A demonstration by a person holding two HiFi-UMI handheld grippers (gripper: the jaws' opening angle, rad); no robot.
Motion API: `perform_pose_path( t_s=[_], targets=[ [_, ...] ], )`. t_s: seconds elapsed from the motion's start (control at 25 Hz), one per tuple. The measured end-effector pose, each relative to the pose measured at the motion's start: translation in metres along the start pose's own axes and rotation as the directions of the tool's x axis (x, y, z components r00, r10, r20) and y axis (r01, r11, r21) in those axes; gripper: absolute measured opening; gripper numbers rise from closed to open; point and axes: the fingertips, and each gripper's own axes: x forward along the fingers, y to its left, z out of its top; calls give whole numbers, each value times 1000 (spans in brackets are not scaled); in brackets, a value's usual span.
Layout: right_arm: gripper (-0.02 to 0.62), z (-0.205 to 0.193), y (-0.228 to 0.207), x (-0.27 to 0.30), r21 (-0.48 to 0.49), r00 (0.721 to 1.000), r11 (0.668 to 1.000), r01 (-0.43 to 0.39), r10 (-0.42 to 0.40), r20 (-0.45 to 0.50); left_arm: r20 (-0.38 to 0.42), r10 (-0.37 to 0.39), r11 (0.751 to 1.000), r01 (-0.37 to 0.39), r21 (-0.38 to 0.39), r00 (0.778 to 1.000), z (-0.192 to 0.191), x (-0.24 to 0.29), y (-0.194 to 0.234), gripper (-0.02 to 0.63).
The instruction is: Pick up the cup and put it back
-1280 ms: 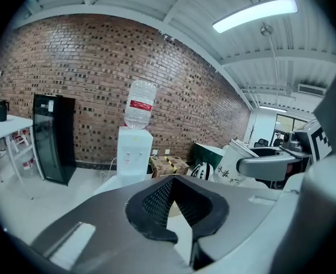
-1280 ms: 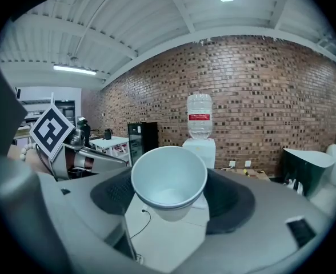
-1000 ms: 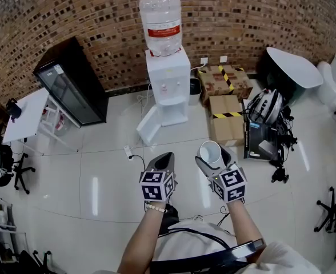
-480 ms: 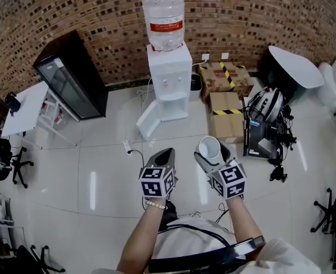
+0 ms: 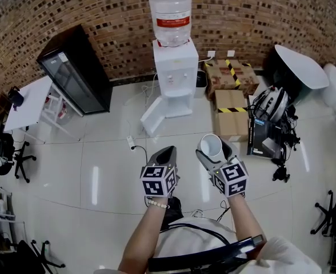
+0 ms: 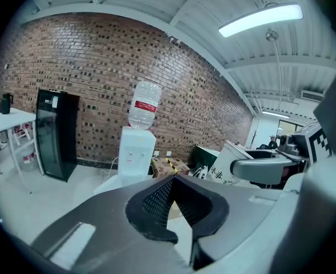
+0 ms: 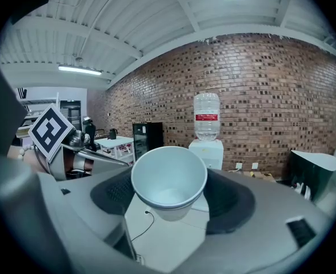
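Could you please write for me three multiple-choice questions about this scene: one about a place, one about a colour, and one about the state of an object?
1. The white water dispenser stands:
A. against the brick wall
B. in the middle of the room
C. behind the person

2. The label on its clear plastic bottle is:
A. blue
B. red
C. green

3. The white paper cup is:
A. set down, upright
B. set down, tipped over
C. gripped between the jaws of the right gripper

Answers:
1 A: the head view shows the dispenser close against the wall.
2 B: a red band runs round the bottle in the head view and in the right gripper view.
3 C: the right gripper view shows the dark pads on both sides of the cup, with its mouth facing the camera.
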Motion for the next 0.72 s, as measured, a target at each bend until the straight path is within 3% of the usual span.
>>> perform_pose_path(
  t_s=[0.72],
  targets=[
    [373, 30, -8, 113, 4, 998, 999, 54, -54, -42, -32, -41, 999, 41, -6, 999, 39, 57, 90, 6]
  ],
)
